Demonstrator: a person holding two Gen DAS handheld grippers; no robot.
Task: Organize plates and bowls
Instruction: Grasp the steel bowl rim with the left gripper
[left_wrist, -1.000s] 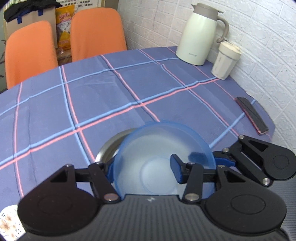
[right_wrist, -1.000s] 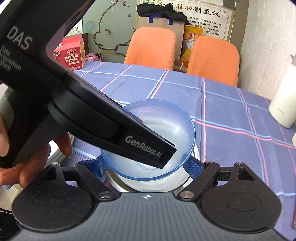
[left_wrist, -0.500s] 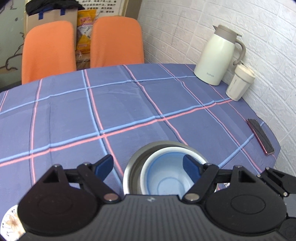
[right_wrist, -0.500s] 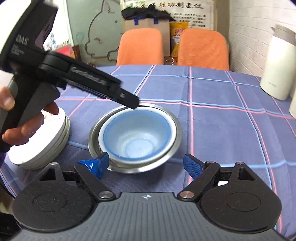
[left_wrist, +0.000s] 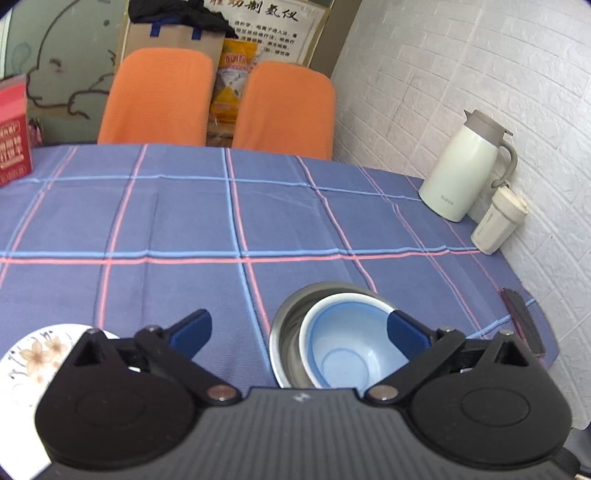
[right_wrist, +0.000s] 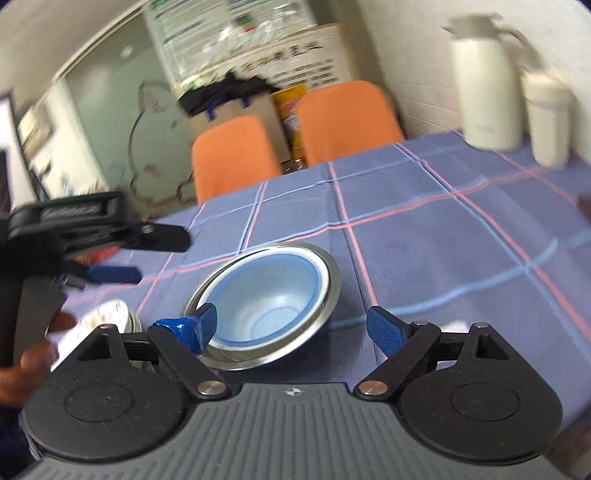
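Nearest me, my left gripper (left_wrist: 297, 332) stands wide with nothing between its blue pads; its jaws have just been opening, and one pad hangs over the near rim of the blue bowl (left_wrist: 341, 354) without pressing on it; my right gripper (right_wrist: 291, 328) is spread at a middling width, also empty, its taped pad just over the rim of the steel bowl (right_wrist: 325, 295) on its near side, though blur keeps me from saying whether it touches; the blue bowl sits nested inside the steel bowl, mouth up, both upright on the checked tablecloth (left_wrist: 184, 229) near the table's front edge; being round, they have no long axis across the table, only the upright one through their centres; I judge the blue bowl light, thin plastic, a little springy and slick at the lip, so I would pinch it across the rim wall, one pad inside and one outside; the steel bowl looks stiffer, somewhat heavier and smooth, best taken at its flat rolled rim, where a pad can bite; to my left lies the flowered plate (left_wrist: 33, 362), which seems to top a short stack, likely ceramic and breakable, to be lifted by its edge; farther off, by the brick wall, stand the cream jug (left_wrist: 461, 173) and the lidded cup (left_wrist: 496, 221), well apart from the bowls
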